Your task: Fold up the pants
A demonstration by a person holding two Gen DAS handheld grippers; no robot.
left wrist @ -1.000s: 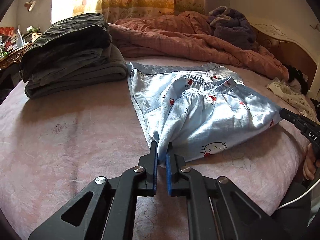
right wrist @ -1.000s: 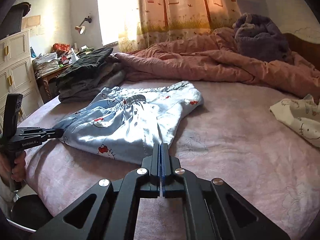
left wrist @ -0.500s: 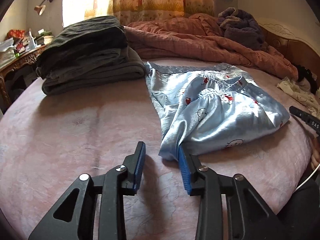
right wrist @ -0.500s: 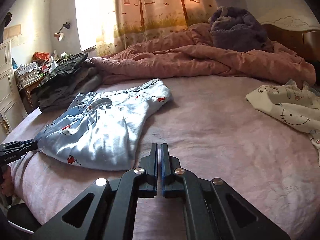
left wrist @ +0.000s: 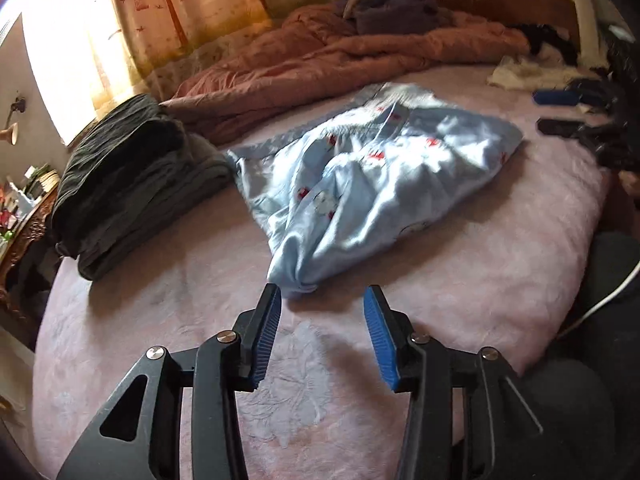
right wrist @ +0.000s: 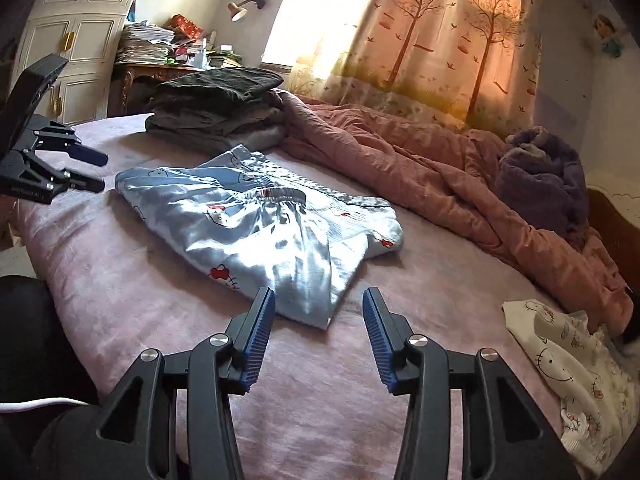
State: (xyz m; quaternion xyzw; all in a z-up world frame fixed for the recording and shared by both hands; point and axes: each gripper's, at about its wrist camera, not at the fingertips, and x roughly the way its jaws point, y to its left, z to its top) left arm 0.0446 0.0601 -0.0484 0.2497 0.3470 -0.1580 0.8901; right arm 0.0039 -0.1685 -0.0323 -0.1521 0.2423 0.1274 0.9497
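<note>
On the pink bed (right wrist: 120, 280) the light blue pants (right wrist: 260, 232) lie folded, near a stack of dark clothes (right wrist: 216, 108). The left claw (left wrist: 322, 300) is open just before one corner of the pants. The right claw (right wrist: 318, 300) is open too, holding nothing.

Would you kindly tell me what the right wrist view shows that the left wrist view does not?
Only the right wrist view shows the white cabinet, the paper-piled desk and the cream printed garment. Only the left wrist view shows the wooden headboard. Both share the folded light blue pants, the dark folded stack, the pink quilt, the tree curtain, and each other's claw: the left claw and right claw, both open and empty.
</note>
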